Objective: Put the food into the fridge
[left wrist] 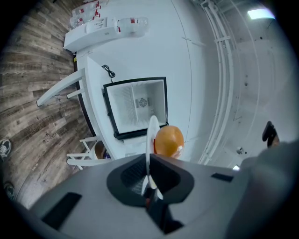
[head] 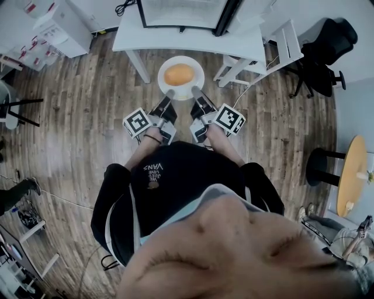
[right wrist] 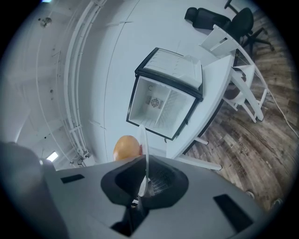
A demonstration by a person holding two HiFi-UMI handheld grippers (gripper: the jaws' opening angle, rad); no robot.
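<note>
The round orange food (head: pixel 179 74), seemingly an orange though it may be a bun, sits loose on a white plate (head: pixel 164 83) just ahead of both claws. The left claw (head: pixel 169 94) and right claw (head: pixel 195 93) each pinch the plate's near rim, side by side. Beyond the plate, further ahead of the claws, the small fridge (head: pixel 181 13) stands open on the white counter (head: pixel 175 40). Gripped along one side only, the plate could sag at its far edge. Any tilt or uneven lift between claws would roll the food off, and the rim might knock the fridge frame.
</note>
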